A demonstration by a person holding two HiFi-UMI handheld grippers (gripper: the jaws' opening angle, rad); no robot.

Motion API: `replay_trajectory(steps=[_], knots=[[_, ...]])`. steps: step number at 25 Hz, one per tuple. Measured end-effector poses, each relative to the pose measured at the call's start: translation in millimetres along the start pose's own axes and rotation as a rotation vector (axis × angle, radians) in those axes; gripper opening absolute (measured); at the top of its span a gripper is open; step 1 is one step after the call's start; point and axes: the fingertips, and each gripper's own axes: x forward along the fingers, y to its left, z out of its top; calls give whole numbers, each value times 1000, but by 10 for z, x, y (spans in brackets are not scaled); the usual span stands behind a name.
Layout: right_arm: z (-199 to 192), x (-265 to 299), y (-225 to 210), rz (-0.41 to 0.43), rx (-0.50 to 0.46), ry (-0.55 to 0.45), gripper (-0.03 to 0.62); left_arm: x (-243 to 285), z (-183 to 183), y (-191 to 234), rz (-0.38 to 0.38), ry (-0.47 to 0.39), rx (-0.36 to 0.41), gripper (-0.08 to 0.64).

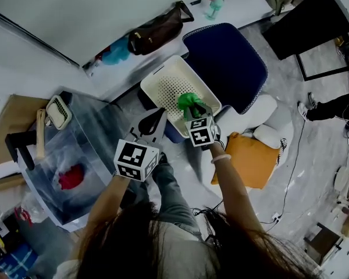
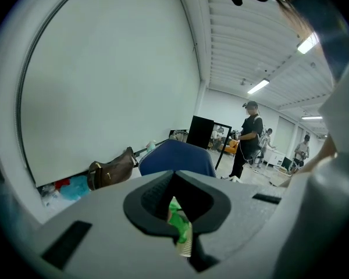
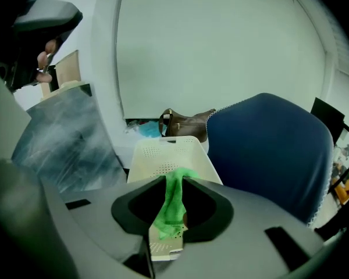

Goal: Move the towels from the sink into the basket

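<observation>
- Head view: the right tongs (image 1: 193,110) pinch a green towel (image 1: 189,101) just above the white perforated basket (image 1: 159,74). The towel is bunched and limp. It should be light and soft, so it will likely fall where it is let go.
- Head view: the left tongs (image 1: 155,116) hang just beside the basket's near edge, apart from the green towel. A red towel (image 1: 71,177) lies crumpled in the sink (image 1: 102,129), well away from the basket. It looks best taken at a raised fold near its middle so little trails.
- Left gripper view: the left tongs (image 2: 181,244) are pressed almost together on nothing. The green towel (image 2: 175,218) and the basket show through the slit.
- Right gripper view: the right tongs (image 3: 170,215) clamp the green towel (image 3: 173,199), which drapes toward the basket (image 3: 163,156).
</observation>
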Motion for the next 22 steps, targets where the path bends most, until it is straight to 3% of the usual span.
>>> replay_trajectory(steps=[7, 22], knots=[[37, 55, 5, 1, 51, -18, 130, -43, -61, 53, 4, 15, -5, 9], [430, -531, 241, -22, 164, -148, 105, -553, 230, 46, 51, -60, 20, 9]])
